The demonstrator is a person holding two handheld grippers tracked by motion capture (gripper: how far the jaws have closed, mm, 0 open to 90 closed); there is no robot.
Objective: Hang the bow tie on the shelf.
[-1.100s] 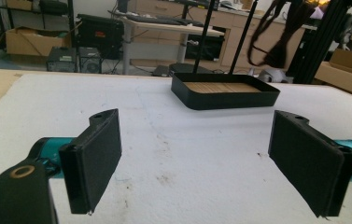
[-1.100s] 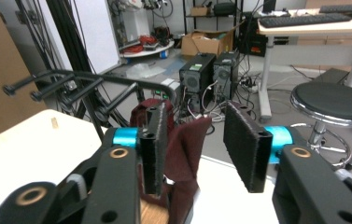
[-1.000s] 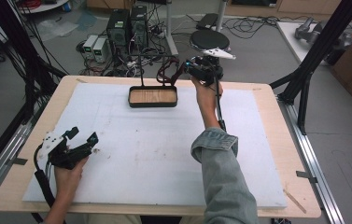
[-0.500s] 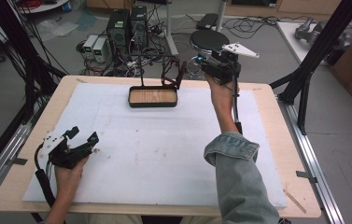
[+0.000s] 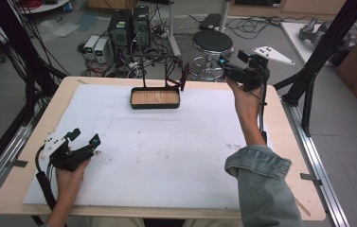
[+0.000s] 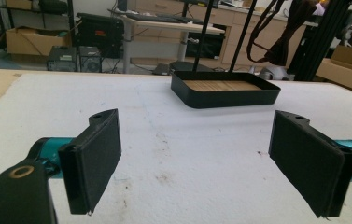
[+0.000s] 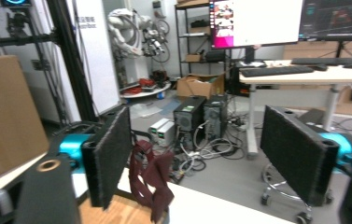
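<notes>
Dark red strap [image 5: 184, 75]: one, hanging limp from the black wire stand [image 5: 155, 59] above one black tray [image 5: 155, 98] with a wood-coloured floor. Long axis near vertical, lower end pointing down at the tray's right end. Two grippers. Right gripper [image 5: 227, 72] raised near the table's far right edge, aimed left at the strap, jaws just been opening, now spread wide, nothing between the pads, strap well apart from them. Left gripper [image 5: 91, 144] low at the near left of the white mat [image 5: 166, 156], jaws spread, nothing pinched. Beyond the far edge: one round stool [image 5: 212, 41], two computer towers [image 5: 129, 26], tangled cables. Between left gripper and tray, just bare mat.
</notes>
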